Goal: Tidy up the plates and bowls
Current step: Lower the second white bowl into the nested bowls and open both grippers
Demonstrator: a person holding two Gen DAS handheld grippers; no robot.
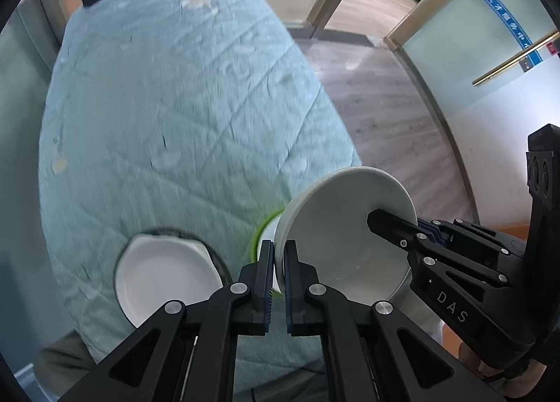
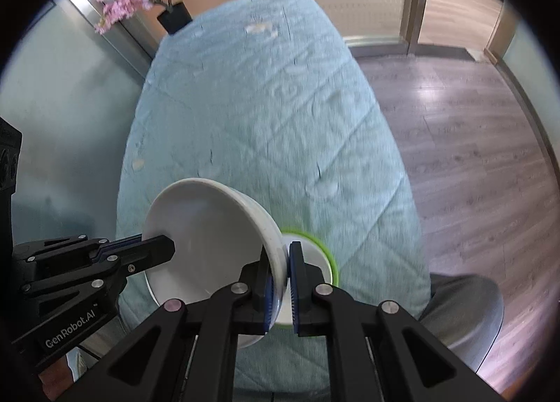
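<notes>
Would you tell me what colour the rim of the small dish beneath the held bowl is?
Bright green rim, white inside; right wrist view shows it best.

white bowl [image 1: 336,227] tilted; white plate [image 1: 164,279] on tablecloth.

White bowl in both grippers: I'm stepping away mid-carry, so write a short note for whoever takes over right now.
Left gripper: shut on the white bowl, clamping one side of its rim.
Right gripper: shut on the opposite rim; the bowl hangs tilted above the table's near end.
Green-rimmed dish: on the blue tablecloth, below the bowl.
White plate: near the table edge on a dark-rimmed plate.
Done: bowl lifted.
Left: set it down, stack the rest.
</notes>
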